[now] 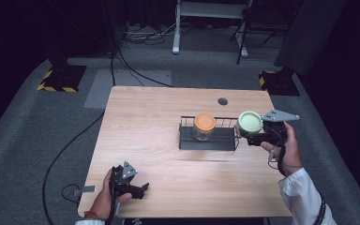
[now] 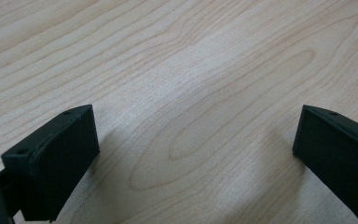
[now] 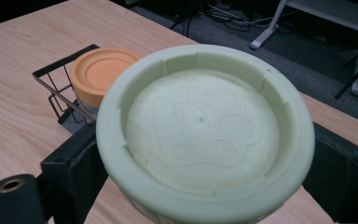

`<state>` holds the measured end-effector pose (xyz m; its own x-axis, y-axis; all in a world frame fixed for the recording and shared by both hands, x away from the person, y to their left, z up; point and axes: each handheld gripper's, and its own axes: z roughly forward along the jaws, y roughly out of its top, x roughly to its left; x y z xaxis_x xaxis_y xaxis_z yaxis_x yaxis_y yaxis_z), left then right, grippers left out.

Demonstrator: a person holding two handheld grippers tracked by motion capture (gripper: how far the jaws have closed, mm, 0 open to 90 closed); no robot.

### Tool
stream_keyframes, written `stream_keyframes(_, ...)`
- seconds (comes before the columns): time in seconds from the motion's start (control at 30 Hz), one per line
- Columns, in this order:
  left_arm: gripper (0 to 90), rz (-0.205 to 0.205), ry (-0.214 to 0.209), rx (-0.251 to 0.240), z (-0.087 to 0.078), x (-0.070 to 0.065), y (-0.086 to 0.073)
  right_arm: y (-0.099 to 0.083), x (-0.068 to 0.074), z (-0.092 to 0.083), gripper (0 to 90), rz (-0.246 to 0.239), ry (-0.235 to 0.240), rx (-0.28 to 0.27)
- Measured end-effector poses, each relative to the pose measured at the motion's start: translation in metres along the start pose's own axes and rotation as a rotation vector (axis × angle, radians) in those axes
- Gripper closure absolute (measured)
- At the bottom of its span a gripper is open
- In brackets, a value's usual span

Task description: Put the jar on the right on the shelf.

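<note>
My right gripper (image 1: 255,135) is shut on a jar with a pale green lid (image 1: 250,121), held just off the right end of a black wire basket (image 1: 208,138). In the right gripper view the green lid (image 3: 205,126), stamped with a paw print, sits between the two black jaws. A jar with an orange lid (image 1: 204,124) stands inside the basket, left of the green one, and the orange lid (image 3: 100,74) shows behind the green lid. My left gripper (image 1: 143,189) rests low at the table's front left, open over bare wood, nothing between its fingers (image 2: 56,163).
The wooden table (image 1: 145,140) has a round cable hole (image 1: 222,101) near its far edge. Grey carpet surrounds it, with cables, black-and-yellow stand bases (image 1: 62,78) and a white frame leg (image 1: 176,28) beyond the far side.
</note>
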<state>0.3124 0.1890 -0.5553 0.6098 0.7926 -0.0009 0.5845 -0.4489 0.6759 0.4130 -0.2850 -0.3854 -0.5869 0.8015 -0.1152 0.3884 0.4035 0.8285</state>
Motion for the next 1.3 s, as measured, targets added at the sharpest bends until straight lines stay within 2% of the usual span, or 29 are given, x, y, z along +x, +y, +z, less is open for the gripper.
stream_keyframes(0.23,0.0,-0.001,0.000,0.000,0.000,0.000,0.000,0.010,0.000,0.009,11.0,-0.002,-0.001,-0.005)
stream_keyframes(0.63,0.0,-0.001,0.000,0.000,0.000,0.000,0.000,0.024,0.009,0.029,11.0,-0.023,0.011,-0.010)
stream_keyframes(1.0,0.0,-0.001,0.000,0.000,0.000,0.000,0.000,0.026,0.015,0.045,11.0,-0.030,0.006,-0.002)
stream_keyframes(1.3,0.0,0.001,0.000,0.000,0.000,0.000,0.000,0.020,0.014,0.060,11.0,-0.009,0.003,0.017)
